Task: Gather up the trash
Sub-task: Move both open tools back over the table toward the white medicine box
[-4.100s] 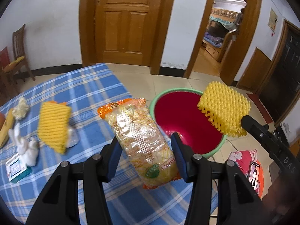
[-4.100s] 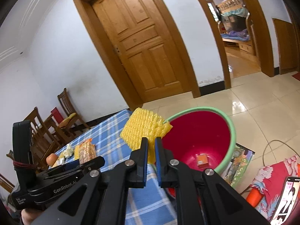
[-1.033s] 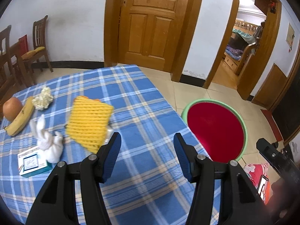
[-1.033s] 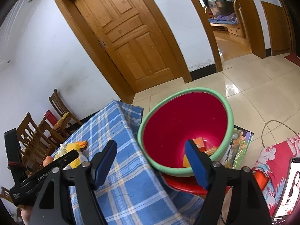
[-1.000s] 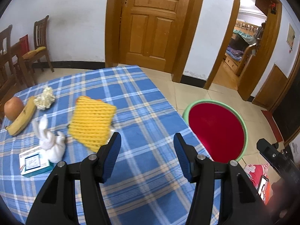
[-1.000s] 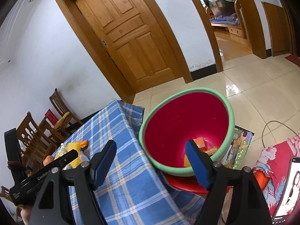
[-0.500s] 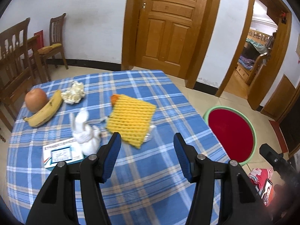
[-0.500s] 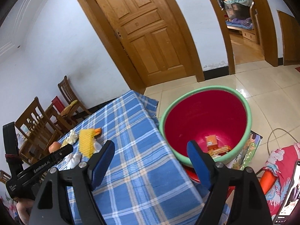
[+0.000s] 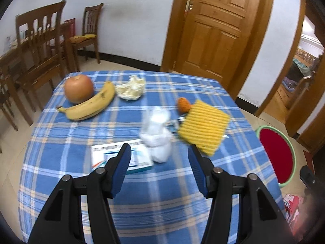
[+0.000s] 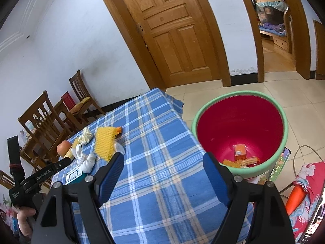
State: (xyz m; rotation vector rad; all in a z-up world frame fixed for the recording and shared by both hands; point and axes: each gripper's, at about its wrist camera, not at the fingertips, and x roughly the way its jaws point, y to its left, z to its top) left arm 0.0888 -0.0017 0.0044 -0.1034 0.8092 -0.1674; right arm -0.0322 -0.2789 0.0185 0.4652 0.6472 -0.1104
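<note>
Both tools are gaping empty; the left tool [image 9: 159,158] is hanging just before the tissue [image 9: 157,136], foam net [image 9: 203,126] right of it, mid-counter [image 9: 162,203].

On the table [image 9: 61,152], the apple [image 9: 78,88] sits behind the banana [image 9: 89,105]; the bin [image 10: 239,130] stands beside it.

Both grippers were built alike: the left gripper [image 9: 159,163] and the right gripper [image 10: 163,171] each had two matte black angular arms ending in blue pads, with round silver screws at the joints. Seen from the right wrist view, the left gripper's black body bore white lettering. A dark red band was wound around its upright post.
</note>
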